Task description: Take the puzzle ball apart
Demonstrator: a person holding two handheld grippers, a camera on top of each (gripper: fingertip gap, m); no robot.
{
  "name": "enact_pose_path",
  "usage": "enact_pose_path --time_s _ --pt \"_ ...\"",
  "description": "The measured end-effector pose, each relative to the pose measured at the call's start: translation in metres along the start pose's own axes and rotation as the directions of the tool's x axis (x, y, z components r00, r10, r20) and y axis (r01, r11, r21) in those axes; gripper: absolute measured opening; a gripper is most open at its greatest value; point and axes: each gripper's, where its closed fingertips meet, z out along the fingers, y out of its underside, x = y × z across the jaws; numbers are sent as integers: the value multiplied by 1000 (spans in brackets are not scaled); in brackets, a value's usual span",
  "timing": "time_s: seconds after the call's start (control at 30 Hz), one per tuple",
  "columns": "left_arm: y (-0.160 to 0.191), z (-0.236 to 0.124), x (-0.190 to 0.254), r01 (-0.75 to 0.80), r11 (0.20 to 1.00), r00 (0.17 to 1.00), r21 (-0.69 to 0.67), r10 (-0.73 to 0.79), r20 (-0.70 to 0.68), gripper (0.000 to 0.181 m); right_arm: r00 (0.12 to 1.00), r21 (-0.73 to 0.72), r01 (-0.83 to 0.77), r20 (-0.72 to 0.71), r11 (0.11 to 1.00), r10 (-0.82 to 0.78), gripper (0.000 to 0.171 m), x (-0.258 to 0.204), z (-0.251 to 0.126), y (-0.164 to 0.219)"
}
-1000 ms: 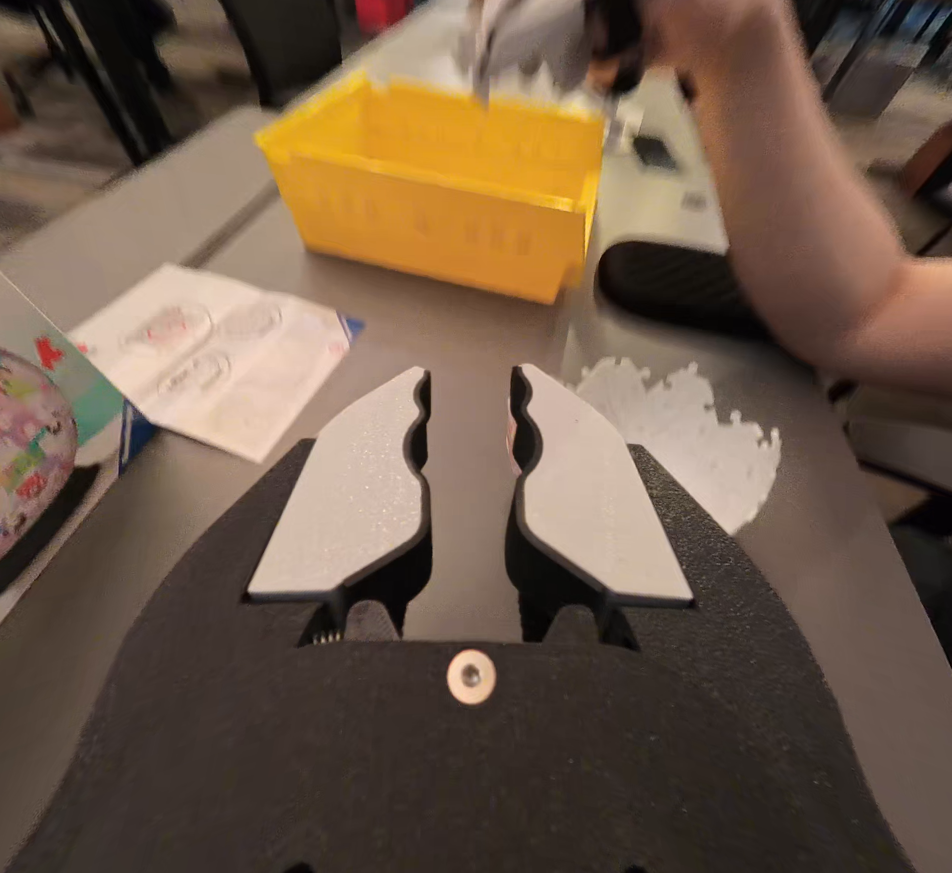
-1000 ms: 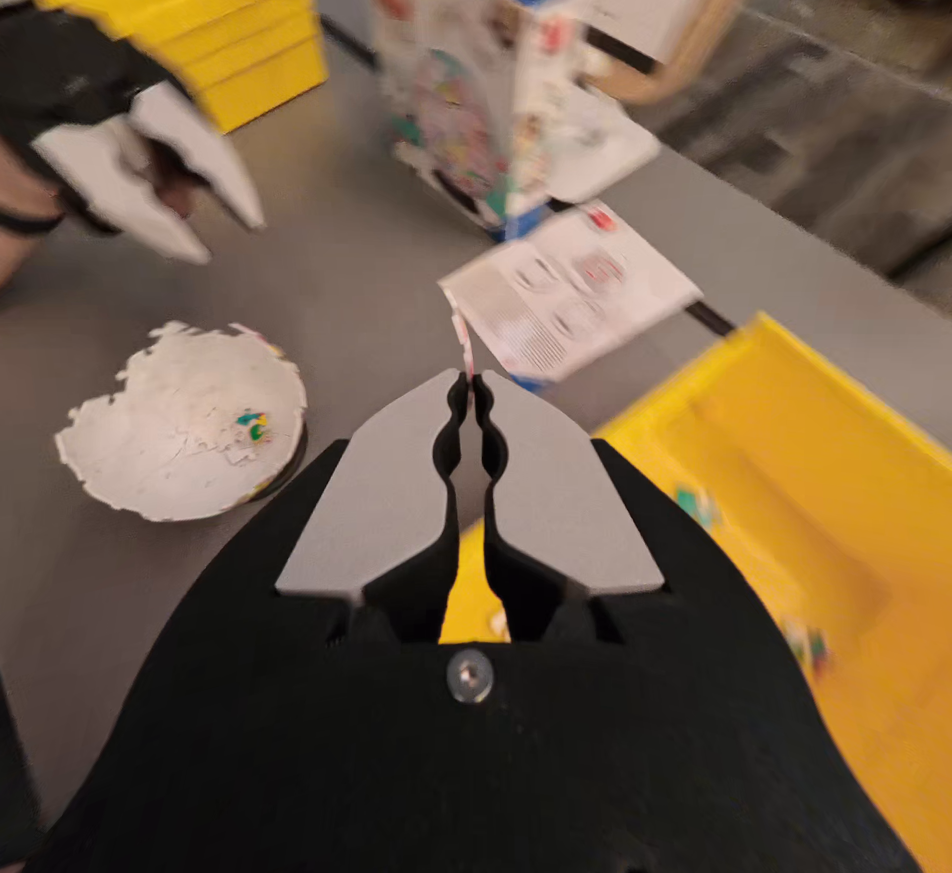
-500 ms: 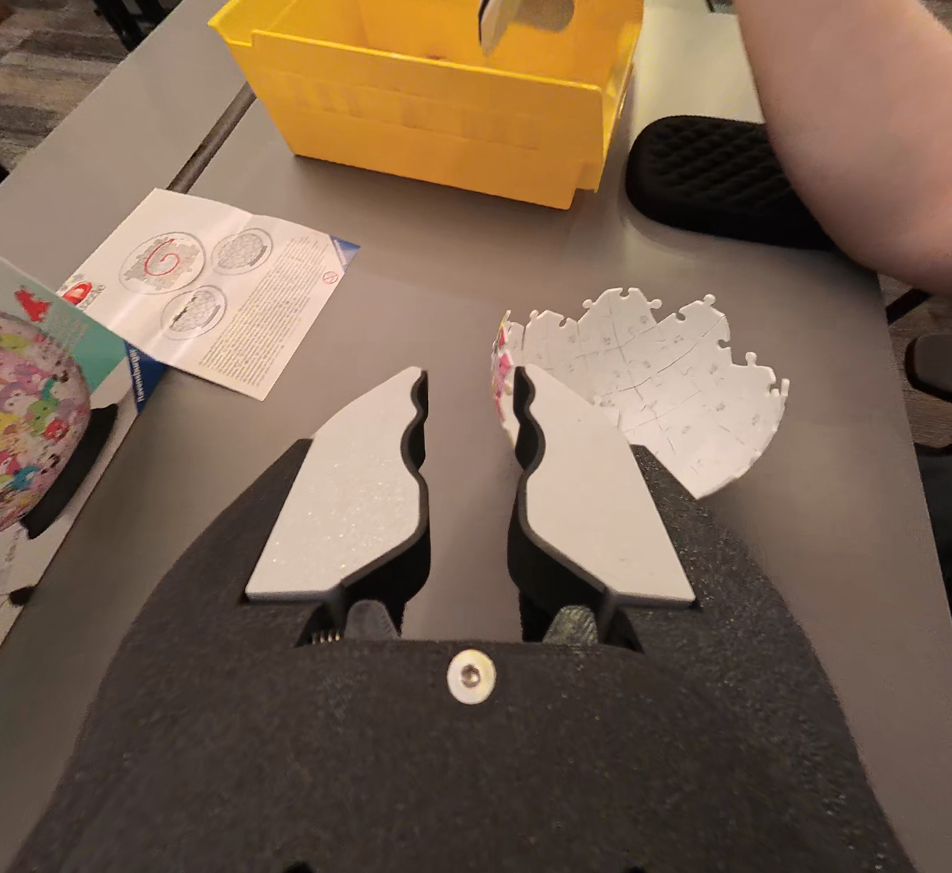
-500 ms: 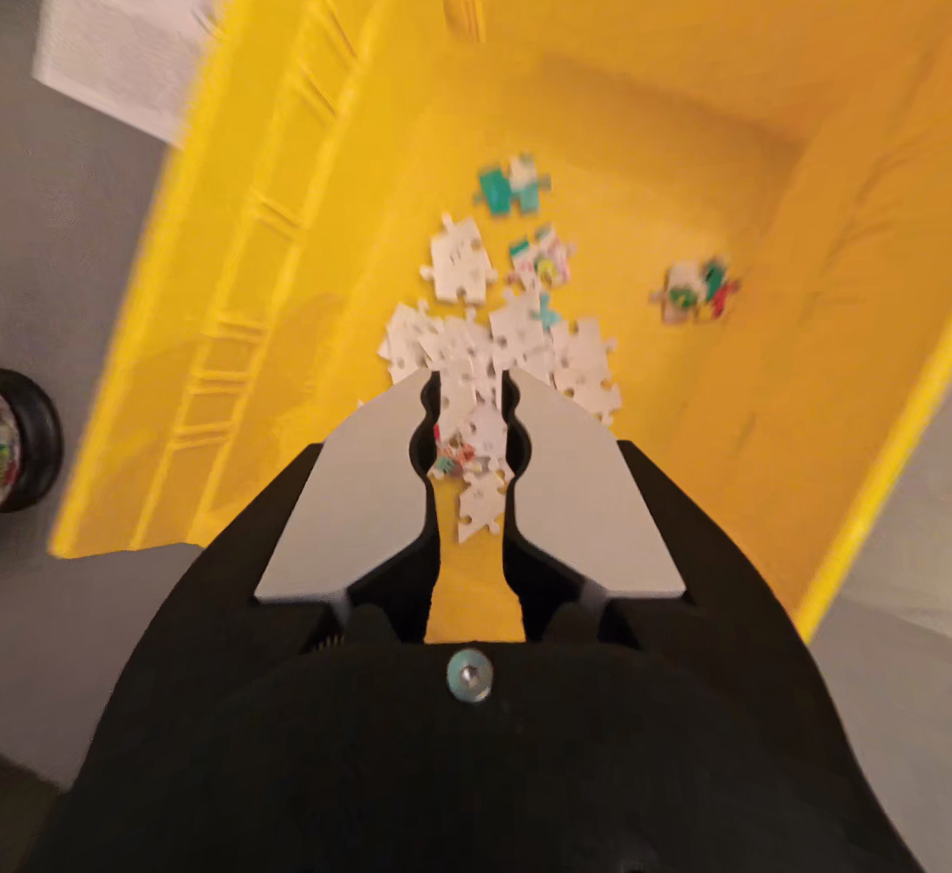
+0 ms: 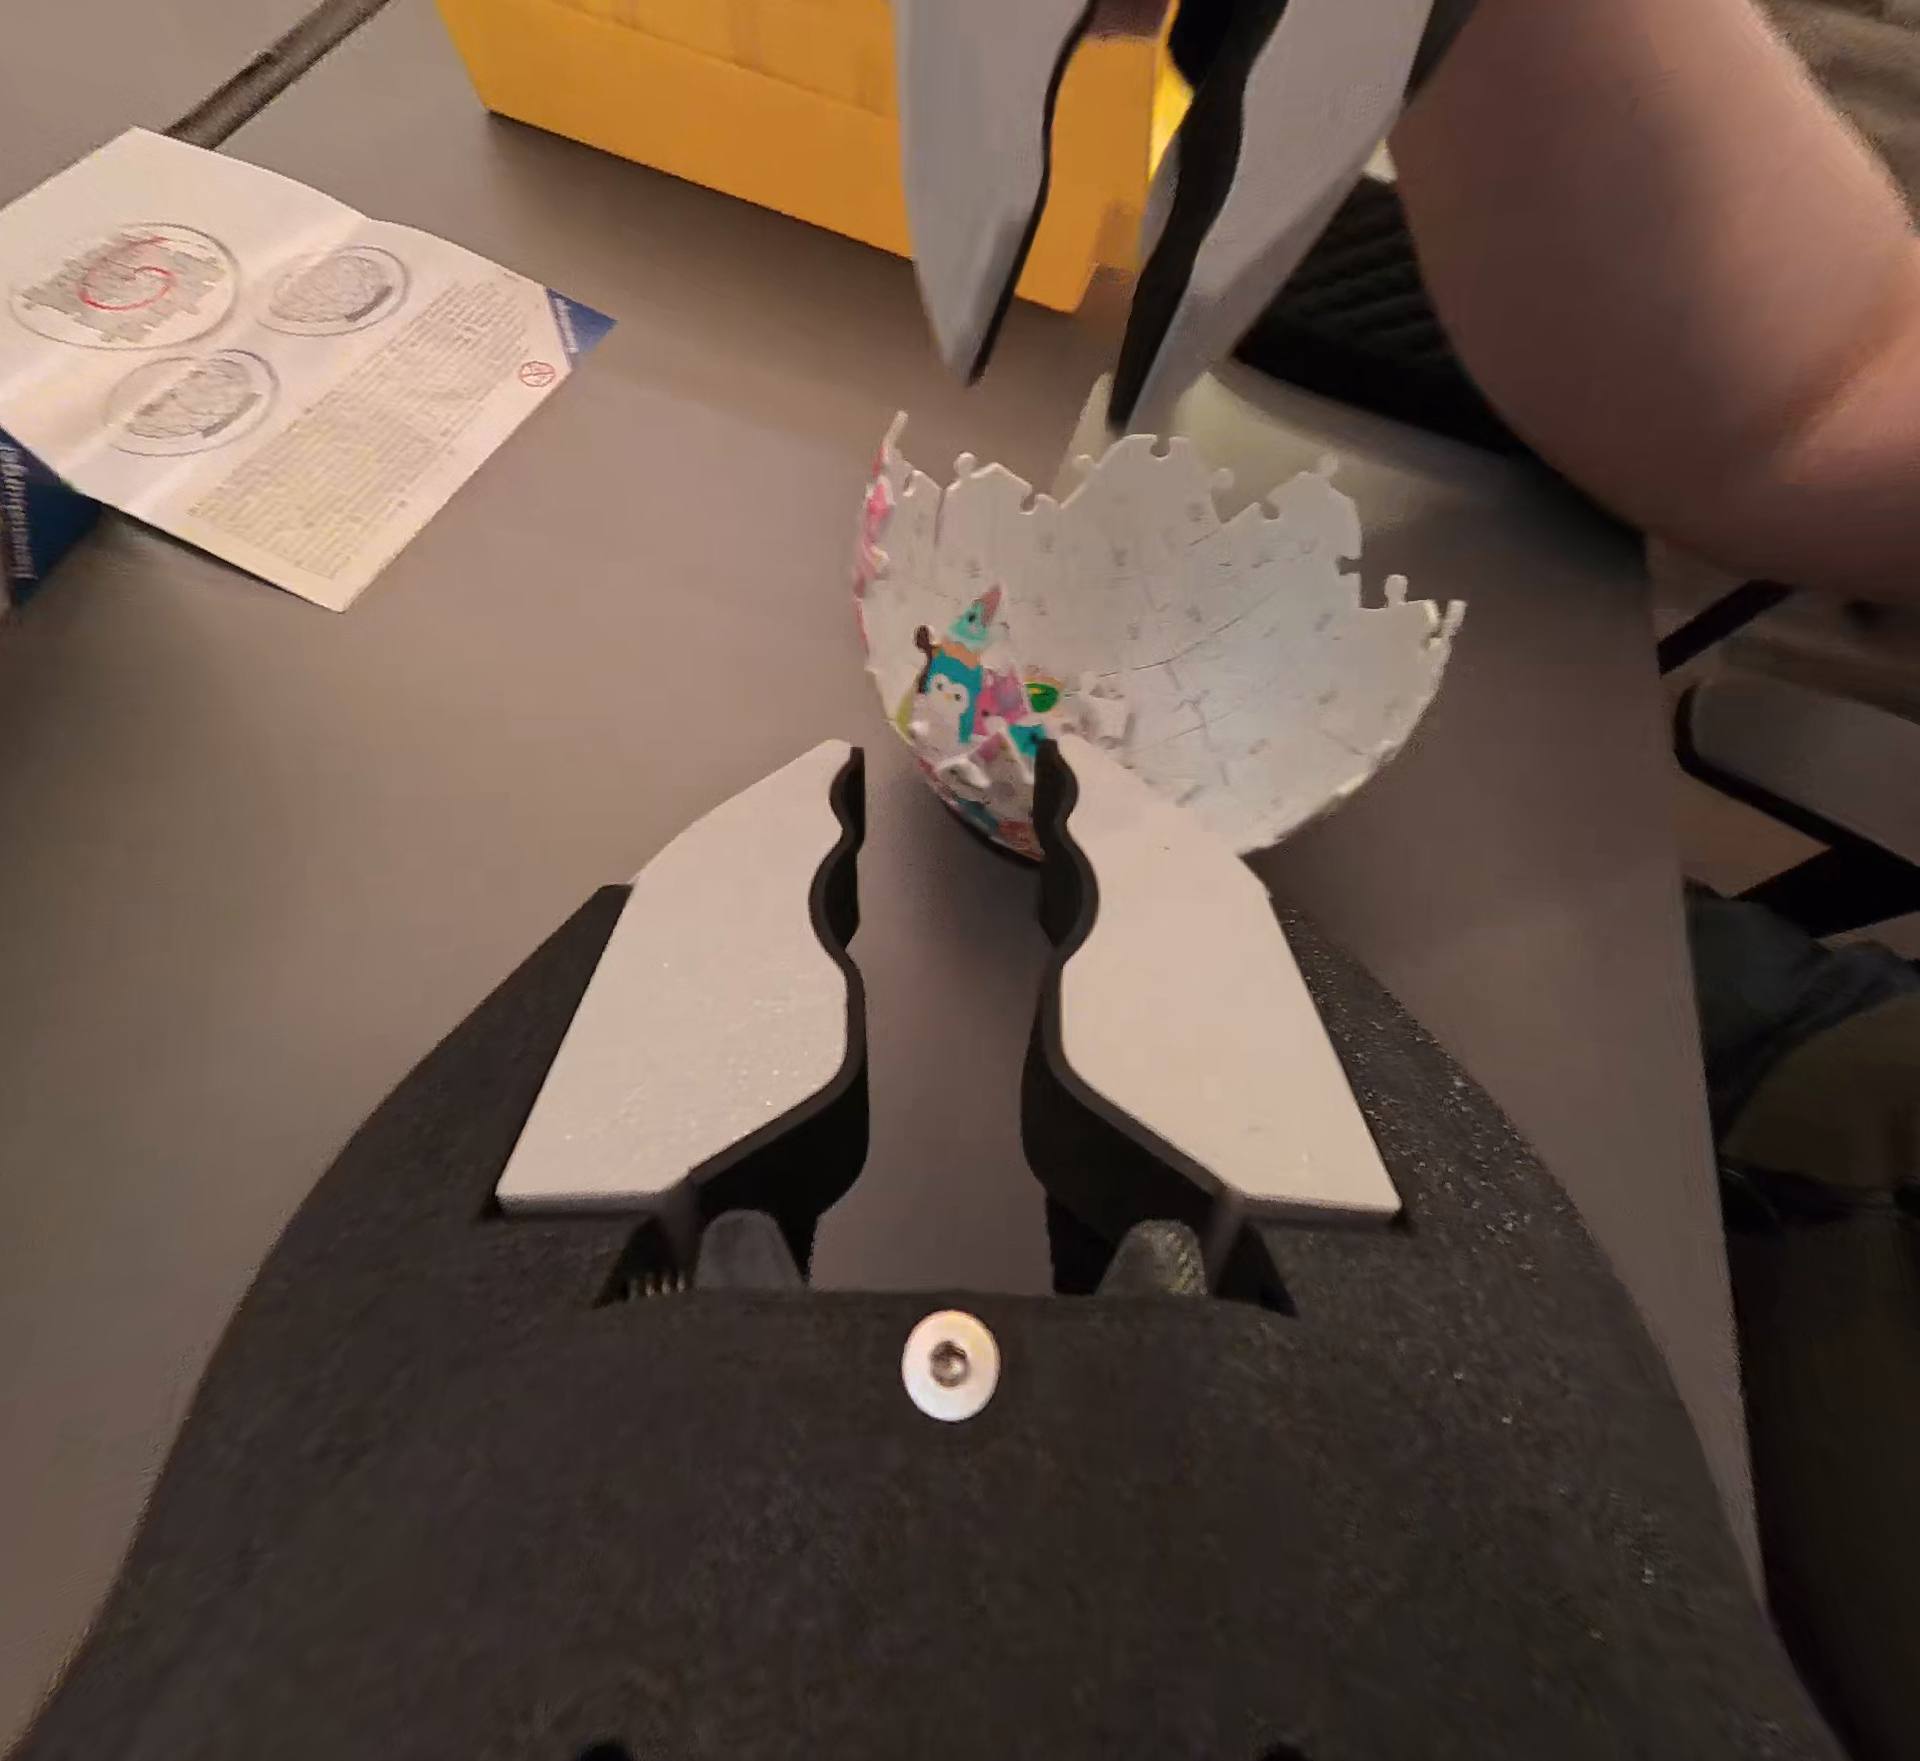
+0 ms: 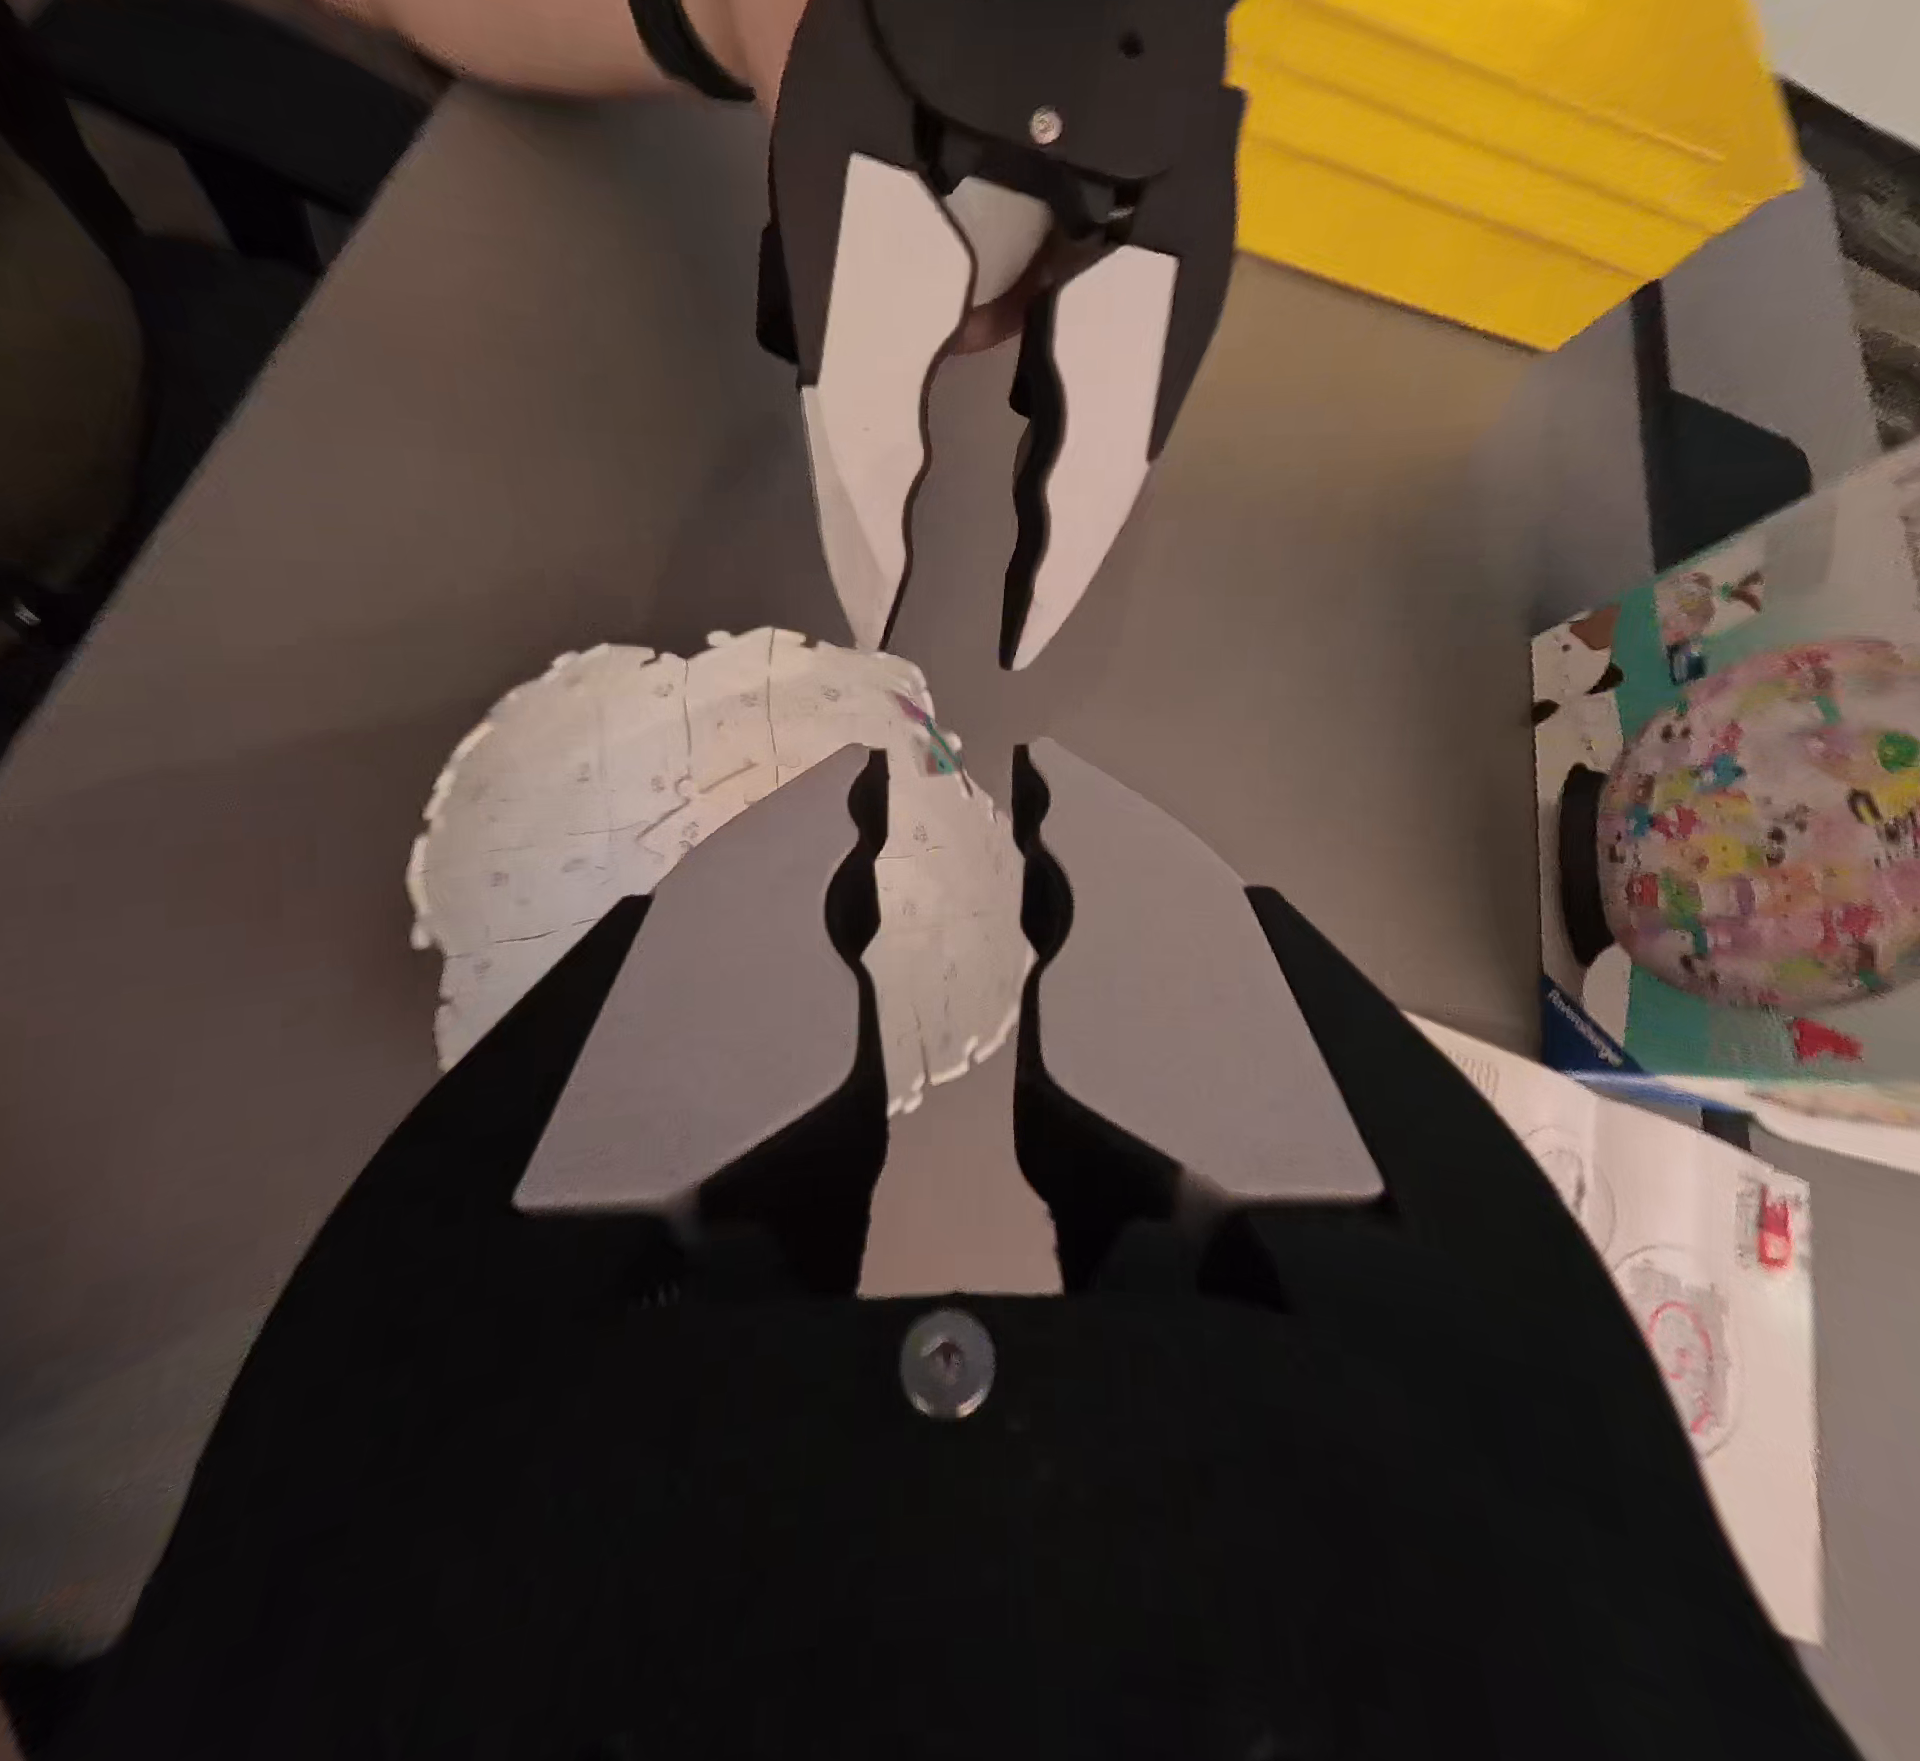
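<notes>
Left gripper (image 5: 948, 755): jaws spread, nothing between them. It is held low over the grey table (image 5: 520, 776), with its tips just short of the near edge of the puzzle ball shell (image 5: 1195, 631); the right-hand finger (image 5: 1174, 1015) overlaps the shell's lower rim in this view, and contact cannot be confirmed.

Right gripper (image 6: 948, 755): jaws spread, empty. It points down at the shell from the opposite side, tips above the rim. In the left wrist view it shows as two long grey fingers (image 5: 997, 153) descending toward the far rim. The two grippers face each other tip to tip across the shell, close but apart.

Puzzle ball: what is left is an open bowl-shaped shell sitting on the table, white on the inside with a jagged rim of interlocking tabs. A few loose coloured pieces (image 5: 966, 683) lie in its bottom. It appears to rest on a dark base, mostly hidden.

Surroundings: a yellow bin (image 5: 727, 18) stands just behind the shell; its contents are not visible here. A folded instruction sheet (image 5: 260, 361) lies to the left, and the puzzle box (image 6: 1766, 859) stands beside it.

Progress, as a judgement: roughly the upper half of the ball is already removed. Remaining work: detach the pieces of the lower shell and clear the loose ones inside it.
</notes>
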Motion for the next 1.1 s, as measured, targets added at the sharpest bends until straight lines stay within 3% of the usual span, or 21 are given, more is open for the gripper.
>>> enact_pose_path --time_s 0.1,0.2,0.47,0.7,0.9,1.03,1.1 --pt "2 3 11 88 995 991 47 -83 -102 32 997 -149 78 -3 986 -79 24 -7 23 10" --pt "1 3 19 145 986 973 79 -128 -194 33 990 -187 127 -39 974 -136 23 -6 34 10" --pt "7 7 19 172 978 969 114 -147 -200 37 980 -316 152 -78 936 -185 8 -3 51 28" --pt "14 16 19 130 985 982 111 -112 -153 36 993 -340 -114 -70 934 96 3 -8 49 34" --pt "18 22 19 78 993 991 93 -67 -118 37 969 -421 -235 -25 876 247 3 -10 44 47" --pt "18 22 20 85 991 989 106 -71 -128 37 971 -339 -225 -4 914 238 3 -7 24 29" --pt "17 21 20 104 988 986 112 -87 -142 37 970 -231 -242 -78 942 230 3 6 -4 12"
